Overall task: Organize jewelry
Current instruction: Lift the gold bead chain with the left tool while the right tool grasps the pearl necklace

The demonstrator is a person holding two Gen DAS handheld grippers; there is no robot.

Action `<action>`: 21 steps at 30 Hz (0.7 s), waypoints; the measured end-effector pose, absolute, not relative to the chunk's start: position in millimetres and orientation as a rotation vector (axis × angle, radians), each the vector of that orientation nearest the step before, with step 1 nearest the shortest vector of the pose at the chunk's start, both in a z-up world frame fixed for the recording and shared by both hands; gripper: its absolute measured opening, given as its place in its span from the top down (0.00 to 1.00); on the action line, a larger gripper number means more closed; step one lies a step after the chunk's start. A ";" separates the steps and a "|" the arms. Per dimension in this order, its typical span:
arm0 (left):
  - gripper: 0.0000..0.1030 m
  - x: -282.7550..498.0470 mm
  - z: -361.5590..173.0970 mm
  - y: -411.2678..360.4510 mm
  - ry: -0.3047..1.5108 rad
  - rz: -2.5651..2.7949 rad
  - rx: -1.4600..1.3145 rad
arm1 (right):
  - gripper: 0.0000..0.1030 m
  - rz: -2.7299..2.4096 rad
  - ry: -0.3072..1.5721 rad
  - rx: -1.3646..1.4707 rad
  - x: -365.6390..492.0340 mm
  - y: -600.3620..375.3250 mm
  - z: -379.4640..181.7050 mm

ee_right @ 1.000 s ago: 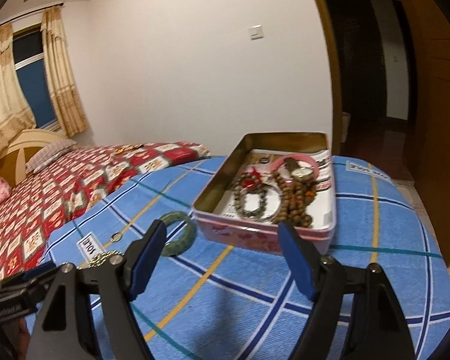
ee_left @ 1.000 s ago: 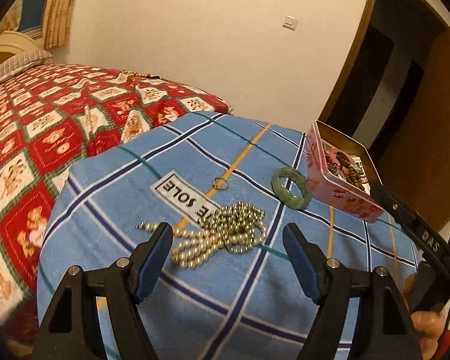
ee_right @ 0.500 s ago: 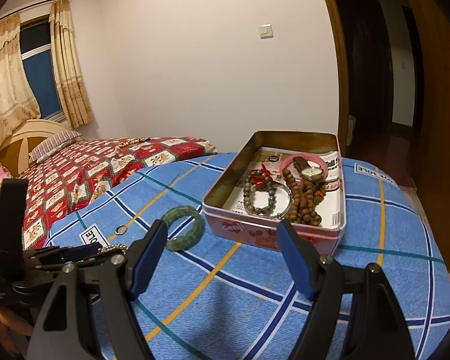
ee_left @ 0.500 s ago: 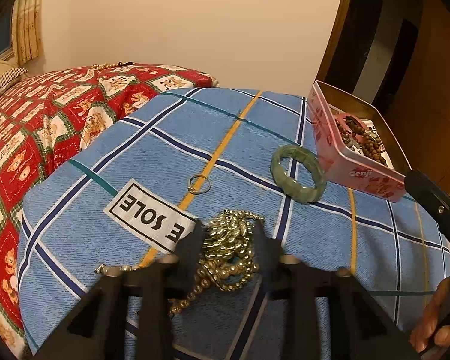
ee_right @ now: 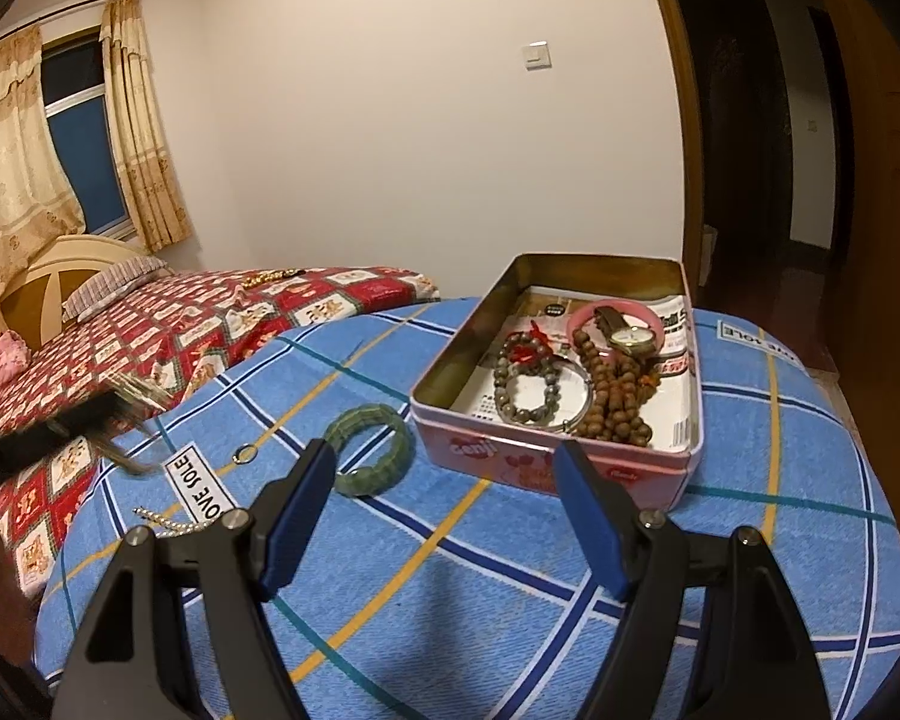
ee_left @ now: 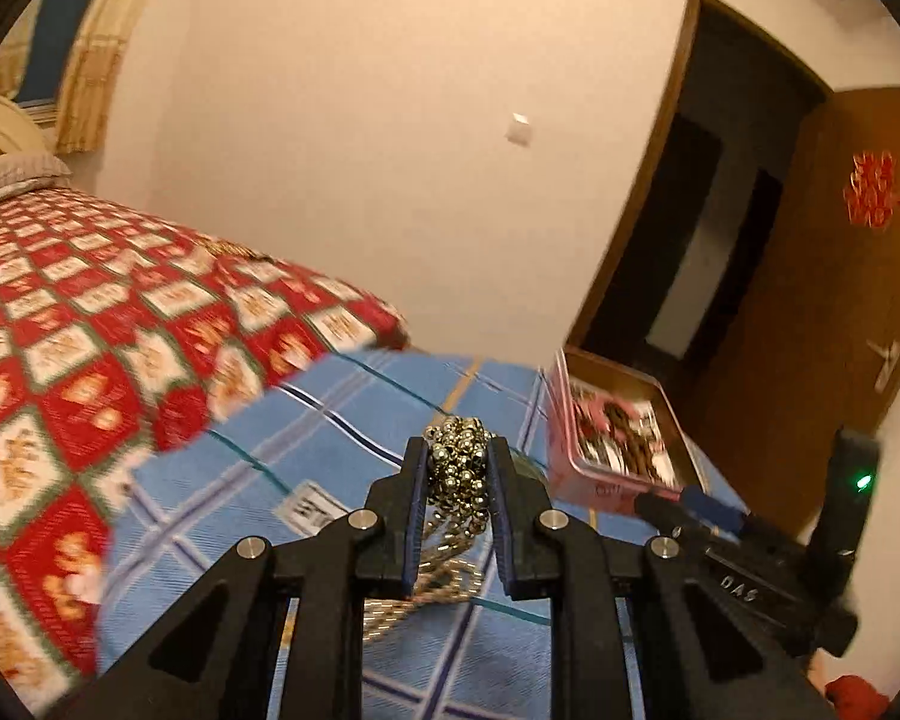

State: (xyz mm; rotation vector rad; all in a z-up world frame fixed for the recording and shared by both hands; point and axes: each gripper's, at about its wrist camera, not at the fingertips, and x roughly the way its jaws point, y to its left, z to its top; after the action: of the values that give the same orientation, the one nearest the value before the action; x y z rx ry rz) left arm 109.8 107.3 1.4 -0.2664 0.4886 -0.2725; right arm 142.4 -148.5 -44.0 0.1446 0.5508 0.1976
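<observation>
My left gripper (ee_left: 456,449) has a bunched gold-and-pearl bead necklace (ee_left: 459,477) between its blue pads; its jaws are closing on it, and loose strands hang to the blue plaid cloth (ee_left: 306,438). In the right wrist view the left gripper (ee_right: 81,420) is a dark blur at the left, raised above the cloth, with a pearl strand (ee_right: 171,521) trailing below. My right gripper (ee_right: 444,450) stands open and empty just before the pink tin (ee_right: 546,462), which holds bead bracelets and a watch. A green bangle (ee_right: 369,447) and a small ring (ee_right: 246,453) lie on the cloth.
The blue plaid cloth (ee_right: 570,600) covers a rounded surface that falls away at its edges. A bed with a red patterned quilt (ee_right: 210,324) lies behind on the left. A dark doorway (ee_right: 744,138) opens at the back right. My right gripper's arm (ee_left: 744,576) shows at lower right.
The left gripper closed on the bead pile and rose with it, strands dangling. The right gripper has stayed where it was, still open.
</observation>
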 end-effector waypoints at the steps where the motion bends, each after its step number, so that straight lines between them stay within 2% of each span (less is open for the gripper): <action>1: 0.82 106.6 5.4 114.6 0.482 -0.259 -0.269 | 0.24 0.213 0.554 0.144 142.6 -147.1 -44.4; 11: 0.82 86.6 8.7 149.9 0.465 -0.146 -0.234 | 0.26 0.589 0.751 0.069 153.7 -81.4 -61.4; 17: 0.82 78.8 11.7 163.6 0.458 -0.137 -0.240 | 0.27 0.772 0.765 -0.319 161.9 -4.1 -63.5; 21: 0.82 76.2 10.8 176.0 0.464 -0.133 -0.270 | 0.27 0.837 0.821 -0.457 178.2 18.8 -79.6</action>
State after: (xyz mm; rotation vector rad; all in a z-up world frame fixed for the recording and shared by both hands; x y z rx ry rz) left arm 76.2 176.0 10.8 -0.2701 0.4635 -0.1333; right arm 178.2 18.8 -79.6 -0.4573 0.8205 0.8366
